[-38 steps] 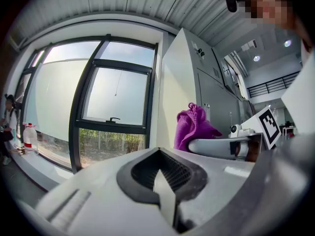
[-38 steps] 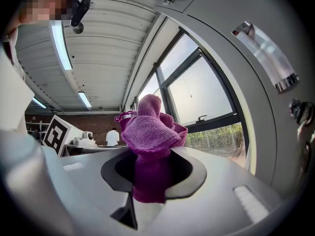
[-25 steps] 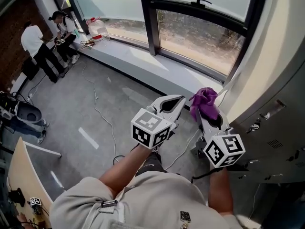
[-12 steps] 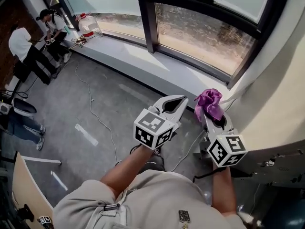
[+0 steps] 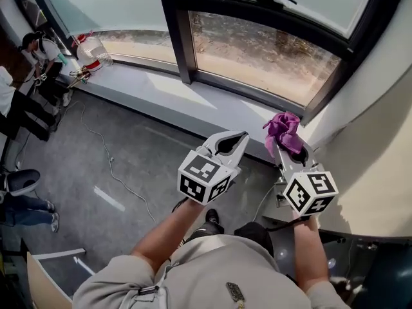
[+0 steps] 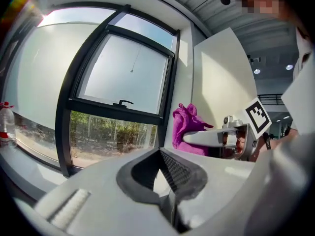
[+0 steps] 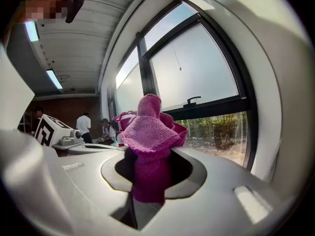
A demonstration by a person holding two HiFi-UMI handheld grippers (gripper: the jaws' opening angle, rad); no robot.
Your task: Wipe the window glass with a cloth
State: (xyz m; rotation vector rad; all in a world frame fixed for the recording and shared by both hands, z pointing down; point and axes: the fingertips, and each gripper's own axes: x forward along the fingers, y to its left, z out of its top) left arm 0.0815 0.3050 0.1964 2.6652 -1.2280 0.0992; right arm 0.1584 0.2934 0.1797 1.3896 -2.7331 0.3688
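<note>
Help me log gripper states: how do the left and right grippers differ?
The left gripper is shut on nothing; the right gripper is shut on the purple cloth. The left gripper hangs over grey floor; the right gripper nearer the white wall. Both point toward the window.

Top edge cuts window glass (image 5: 264, 50); cloth (image 7: 150, 132) base hidden inside right claw (image 5: 287, 147).
</note>
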